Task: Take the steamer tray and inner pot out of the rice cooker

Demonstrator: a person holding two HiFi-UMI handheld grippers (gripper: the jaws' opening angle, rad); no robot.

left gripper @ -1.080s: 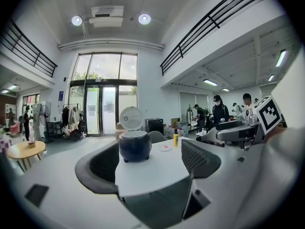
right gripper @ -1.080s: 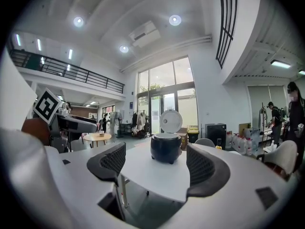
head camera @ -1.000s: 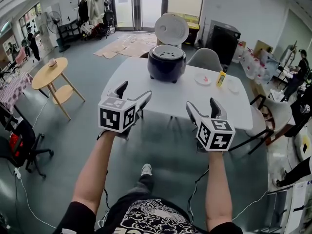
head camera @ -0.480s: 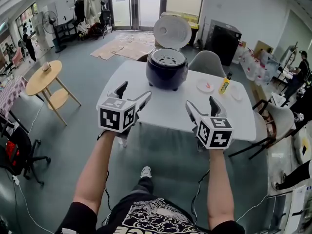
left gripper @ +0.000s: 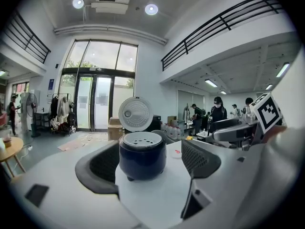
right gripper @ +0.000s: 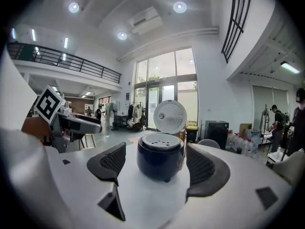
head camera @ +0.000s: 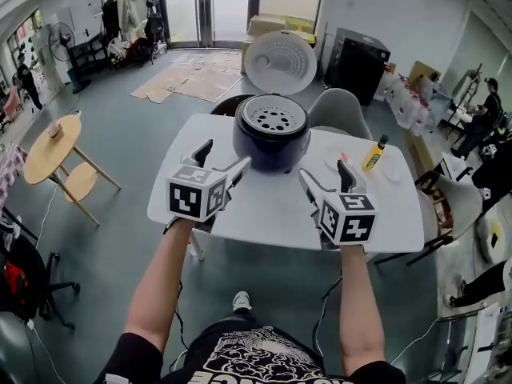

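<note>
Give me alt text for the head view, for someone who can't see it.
The left gripper and right gripper are open and empty above a white table, pointing at the dark rice cooker. Its lid stands open, and the perforated steamer tray sits in its top.

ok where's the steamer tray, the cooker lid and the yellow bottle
steamer tray (head camera: 272,120): head view, middle of its perforated white top
rice cooker lid (head camera: 280,62): head view, centre of the raised lid's inner face
yellow bottle (head camera: 372,158): head view, on its yellow body
</note>
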